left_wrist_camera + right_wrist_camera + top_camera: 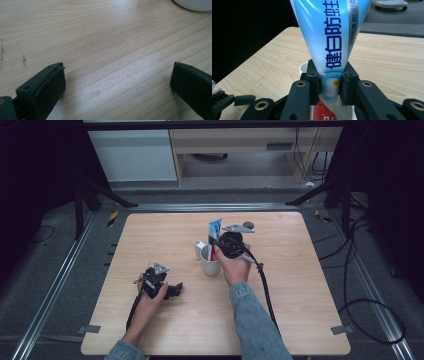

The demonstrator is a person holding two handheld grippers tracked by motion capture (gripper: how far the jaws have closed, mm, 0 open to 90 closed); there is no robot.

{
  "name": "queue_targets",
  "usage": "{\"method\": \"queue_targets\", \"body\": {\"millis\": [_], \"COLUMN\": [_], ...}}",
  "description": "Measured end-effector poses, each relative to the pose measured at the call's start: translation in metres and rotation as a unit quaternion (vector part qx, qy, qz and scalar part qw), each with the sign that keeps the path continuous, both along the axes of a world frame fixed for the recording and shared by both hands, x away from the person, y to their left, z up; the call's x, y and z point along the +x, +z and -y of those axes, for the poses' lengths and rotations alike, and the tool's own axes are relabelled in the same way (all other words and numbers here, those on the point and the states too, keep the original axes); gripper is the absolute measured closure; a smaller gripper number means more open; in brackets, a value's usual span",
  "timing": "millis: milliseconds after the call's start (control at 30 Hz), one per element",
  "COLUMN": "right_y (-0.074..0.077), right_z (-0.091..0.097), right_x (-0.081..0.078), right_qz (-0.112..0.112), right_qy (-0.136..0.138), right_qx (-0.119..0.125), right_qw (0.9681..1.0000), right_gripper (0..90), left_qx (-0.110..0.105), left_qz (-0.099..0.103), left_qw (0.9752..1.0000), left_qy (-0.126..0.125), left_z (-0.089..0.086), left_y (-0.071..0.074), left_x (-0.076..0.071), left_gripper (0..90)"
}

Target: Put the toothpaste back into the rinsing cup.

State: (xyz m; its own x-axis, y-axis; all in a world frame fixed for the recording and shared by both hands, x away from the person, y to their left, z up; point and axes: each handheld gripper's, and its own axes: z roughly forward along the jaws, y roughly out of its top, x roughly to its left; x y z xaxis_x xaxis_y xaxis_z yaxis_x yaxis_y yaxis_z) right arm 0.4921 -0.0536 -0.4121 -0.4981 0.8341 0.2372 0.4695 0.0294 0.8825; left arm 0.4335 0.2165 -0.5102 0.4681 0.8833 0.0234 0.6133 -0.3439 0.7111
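Right gripper [331, 86]: jaws clenched on toothpaste tube [332, 37], tube upright, lower end over white mug [210, 265] near desk [300, 320] centre. Small white cup [198, 248] at mug's 11 o'clock, just beside it.

Left gripper [117, 82]: jaws released, idle at mug's 8 o'clock.

Risks (judgement):
- Soft tube buckles or slips under squeeze.
- Tube snags rim, tips unbraced mug.
- Wide swing knocks small cup.
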Motion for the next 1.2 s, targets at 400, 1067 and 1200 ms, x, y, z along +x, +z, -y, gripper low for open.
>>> {"method": "queue_targets", "body": {"millis": [400, 1067, 1200], "right_y": [-0.007, -0.010, -0.011], "right_z": [-0.002, 0.001, 0.002], "right_x": [0.002, 0.005, 0.005], "right_qz": [-0.012, -0.021, -0.023], "right_qy": [0.009, 0.012, 0.011], "right_qx": [-0.001, 0.010, 0.014], "right_qw": [0.9999, 0.9997, 0.9996], "right_gripper": [72.8, 72.0, 71.7], "left_qx": [0.001, 0.000, 0.000], "left_qz": [0.000, -0.001, -0.001], "left_qw": [1.0000, 1.0000, 1.0000], "left_qy": [0.000, -0.001, 0.000], "left_z": [0.000, 0.000, 0.000], "left_y": [0.000, 0.000, 0.000], "left_x": [0.000, 0.000, 0.000], "left_gripper": [0.0, 0.0, 0.0]}}
